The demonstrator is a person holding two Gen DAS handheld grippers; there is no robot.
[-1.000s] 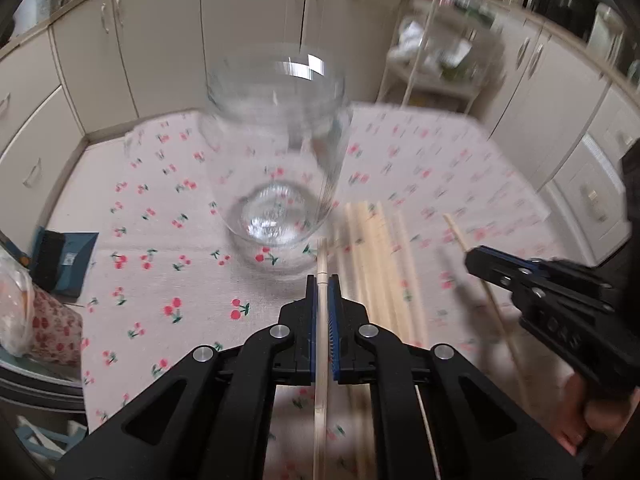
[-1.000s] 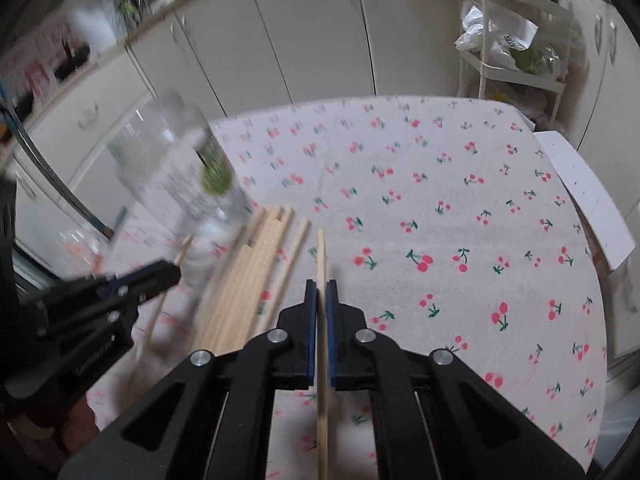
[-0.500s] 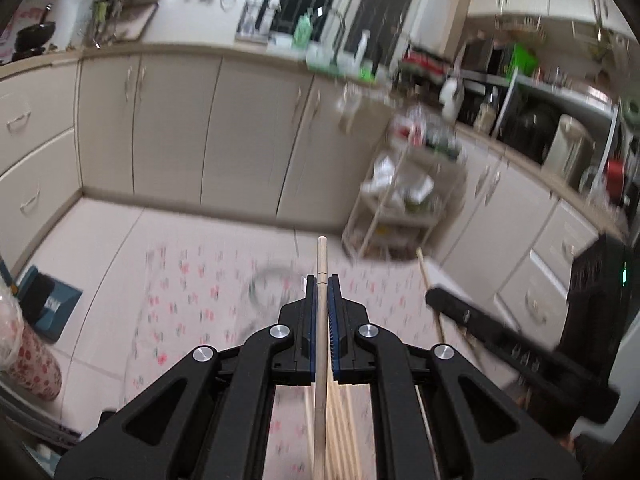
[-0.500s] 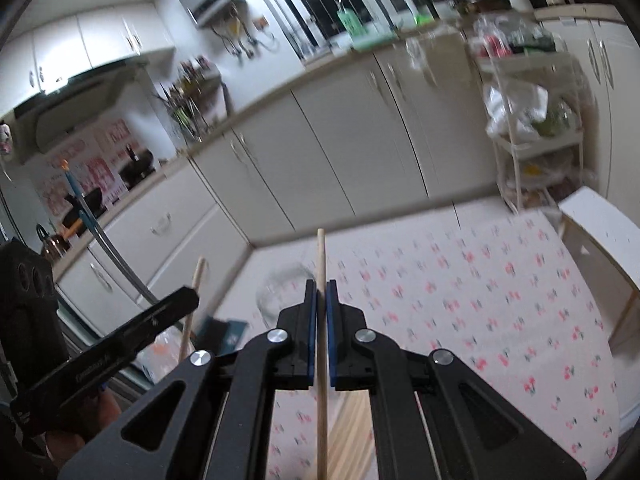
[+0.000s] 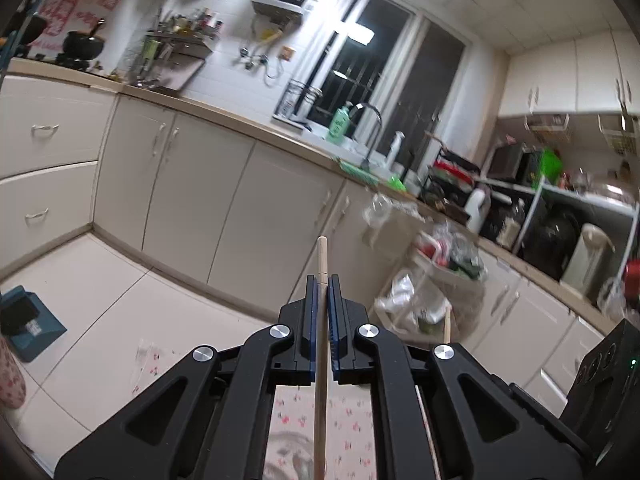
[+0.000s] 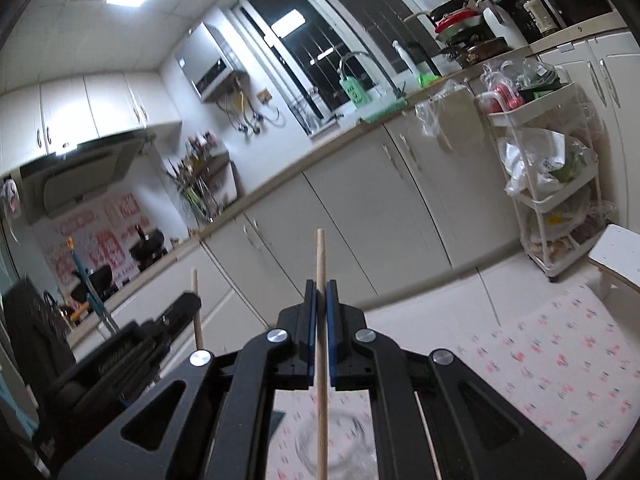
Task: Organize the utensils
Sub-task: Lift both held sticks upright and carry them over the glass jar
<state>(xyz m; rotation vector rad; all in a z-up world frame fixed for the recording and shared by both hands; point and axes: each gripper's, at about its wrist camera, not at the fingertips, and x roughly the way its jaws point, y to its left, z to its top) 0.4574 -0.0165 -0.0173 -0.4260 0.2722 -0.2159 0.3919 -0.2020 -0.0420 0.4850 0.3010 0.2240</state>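
Chopstick (image 5: 321, 264) clamped in left claw (image 5: 322, 280); second chopstick (image 6: 320, 256) in right claw (image 6: 320, 285).

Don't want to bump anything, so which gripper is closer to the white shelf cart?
Right, probably. The white shelf cart stands to the right gripper's right; the left gripper is on its other side, farther off.
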